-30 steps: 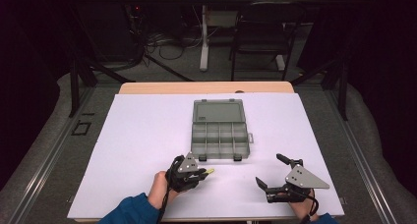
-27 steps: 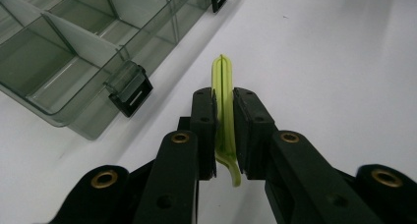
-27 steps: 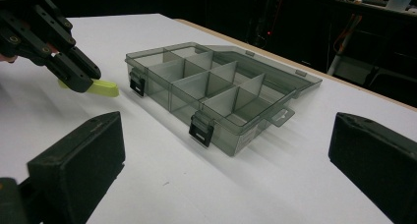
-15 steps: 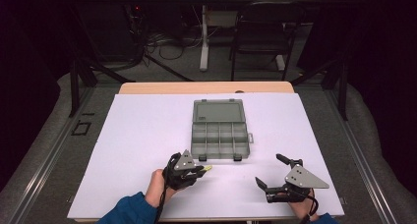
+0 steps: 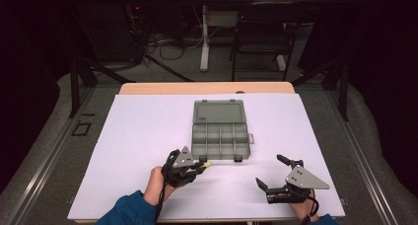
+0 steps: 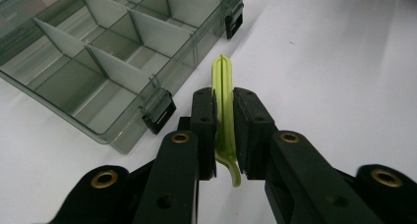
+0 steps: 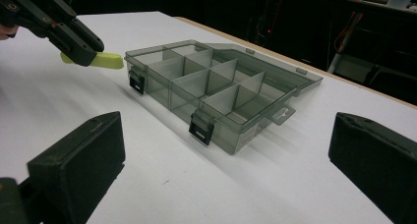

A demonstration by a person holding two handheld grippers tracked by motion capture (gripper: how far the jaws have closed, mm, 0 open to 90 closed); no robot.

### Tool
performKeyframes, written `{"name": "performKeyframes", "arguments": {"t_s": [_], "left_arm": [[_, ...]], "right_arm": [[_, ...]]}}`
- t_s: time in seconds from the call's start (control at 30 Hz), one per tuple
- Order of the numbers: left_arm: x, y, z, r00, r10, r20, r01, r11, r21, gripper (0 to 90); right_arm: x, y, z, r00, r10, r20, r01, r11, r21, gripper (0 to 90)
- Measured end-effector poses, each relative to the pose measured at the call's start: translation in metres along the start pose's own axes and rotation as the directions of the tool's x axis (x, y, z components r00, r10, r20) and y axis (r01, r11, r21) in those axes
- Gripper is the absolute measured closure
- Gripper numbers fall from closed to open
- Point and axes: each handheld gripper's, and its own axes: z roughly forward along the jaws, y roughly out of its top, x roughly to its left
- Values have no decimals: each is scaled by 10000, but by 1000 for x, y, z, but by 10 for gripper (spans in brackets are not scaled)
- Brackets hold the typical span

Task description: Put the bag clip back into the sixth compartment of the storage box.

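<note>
Your left gripper (image 6: 223, 118) pinches the yellow-green clip (image 6: 223, 101) just off the open box's (image 5: 219, 136) front left corner; dropping it in remains. Your right gripper (image 5: 273, 178), jaws spread, rests near the table's front edge.

Left gripper (image 5: 201, 164), clamped on the yellow-green strip (image 5: 207, 164), shifted a little toward the box (image 5: 220, 147) since a second ago. Strip tip now just beside the box's near left corner, by the left latch (image 6: 158, 112). Left hand (image 5: 158, 183) carried slightly up the counter (image 5: 143, 131) with it.
</note>
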Motion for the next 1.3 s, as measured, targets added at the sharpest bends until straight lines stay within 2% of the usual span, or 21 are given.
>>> {"name": "performKeyframes", "arguments": {"t_s": [0.57, 1.3], "left_arm": [[5, 13, -5, 9998, 190, -100, -193, 9995, -238, 800], [14, 25, -11, 9992, 173, -356, -192, 9984, -538, 800]], "right_arm": [[0, 0, 0, 10000, -1, -2, 1, 10000, 5, 1], [0, -1, 1, 10000, -15, -5, 15, 10000, 16, 1]]}}
